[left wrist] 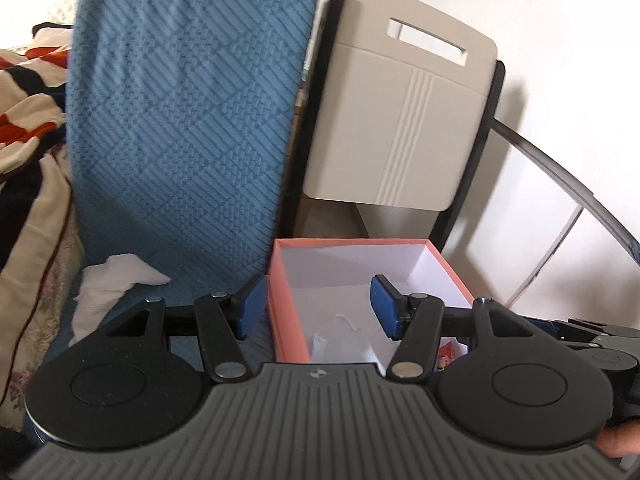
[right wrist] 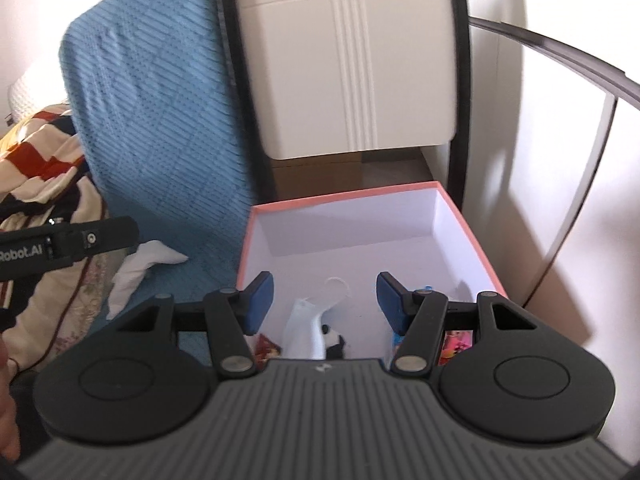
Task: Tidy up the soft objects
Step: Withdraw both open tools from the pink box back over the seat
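Left gripper [left wrist: 318,306]: blue pads spread apart, nothing between them; it hangs over the near left corner of the box, one pad outside the pink wall, the other above the white floor.
Right gripper [right wrist: 325,302]: pads likewise spread, empty, above the near half of the box.
Box [right wrist: 476,232]: open cardboard box, pink outside, white inside, standing on the blue-covered seat just right of the chair back.
White soft item in box [right wrist: 306,330]: pale, crumpled, with a thin loop at its far end; lies on the box floor near the front wall. Probably a face mask, though blur keeps that uncertain.
Panda-patterned piece [right wrist: 334,342]: small, black and white, touching the white item's right side.
Other box contents: colourful printed bits at the near left [right wrist: 267,347] and near right [right wrist: 456,342] corners; too hidden to name.
White cloth [left wrist: 116,284]: bunched loosely on the seat, outside the box, left of it, at the foot of the chair back.
Blue textured chair back [left wrist: 188,120]: upright, woven diamond pattern.
Beige panel with handle slot [left wrist: 400,120]: behind the box, dark-framed.
Striped fabric [left wrist: 28,92]: red, black and cream, heaped at far left.
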Demonstrator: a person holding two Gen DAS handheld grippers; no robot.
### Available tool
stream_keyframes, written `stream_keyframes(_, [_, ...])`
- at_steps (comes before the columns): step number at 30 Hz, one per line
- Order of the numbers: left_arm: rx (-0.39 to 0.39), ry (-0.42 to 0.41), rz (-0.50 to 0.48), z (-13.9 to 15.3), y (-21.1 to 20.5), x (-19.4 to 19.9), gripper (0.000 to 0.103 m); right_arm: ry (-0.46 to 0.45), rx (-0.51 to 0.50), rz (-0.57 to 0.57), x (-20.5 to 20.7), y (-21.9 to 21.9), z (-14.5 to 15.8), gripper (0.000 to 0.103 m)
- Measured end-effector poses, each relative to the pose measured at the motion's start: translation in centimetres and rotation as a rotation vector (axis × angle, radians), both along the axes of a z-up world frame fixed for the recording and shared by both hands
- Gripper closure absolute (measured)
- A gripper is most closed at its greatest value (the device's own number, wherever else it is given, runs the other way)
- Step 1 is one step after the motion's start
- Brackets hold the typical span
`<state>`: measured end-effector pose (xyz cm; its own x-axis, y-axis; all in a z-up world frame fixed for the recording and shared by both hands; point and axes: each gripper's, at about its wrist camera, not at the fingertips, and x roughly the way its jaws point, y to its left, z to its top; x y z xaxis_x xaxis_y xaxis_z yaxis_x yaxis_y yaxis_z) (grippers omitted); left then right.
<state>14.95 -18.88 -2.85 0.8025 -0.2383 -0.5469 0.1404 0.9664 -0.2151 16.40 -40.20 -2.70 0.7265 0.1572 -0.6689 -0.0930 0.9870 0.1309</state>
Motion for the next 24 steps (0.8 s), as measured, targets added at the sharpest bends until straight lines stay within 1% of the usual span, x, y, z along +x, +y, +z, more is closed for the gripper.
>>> stream_keyframes(5, [0.027,-0.021,0.027,-0.5,2.2,-1.6,0.04,-0.017,-0.005,0.043,-1.4,2.5,0.3,0.043])
stream_keyframes(12, [0.033,-0.032,0.06,-1.7,5.8,-2.9,0.04,-0.029,0.0,0.08,-2.7,5.9,0.1,0.043])
stream_keyframes(16, [0.033,-0.033,0.081,-2.4,7.8,-3.4,0.04,-0.026,0.012,0.102,-3.5,7.5,-0.7,0.043])
stream_keyframes(22, [0.048,-0.027,0.11,-4.1,10.2,-4.3,0.04,-0.046,-0.024,0.121,-4.4,10.1,-2.1,0.043])
stream_keyframes(24, [0.047,-0.022,0.119,-4.8,11.1,-4.6,0.04,-0.051,-0.008,0.128,-4.5,10.9,-2.7,0.043])
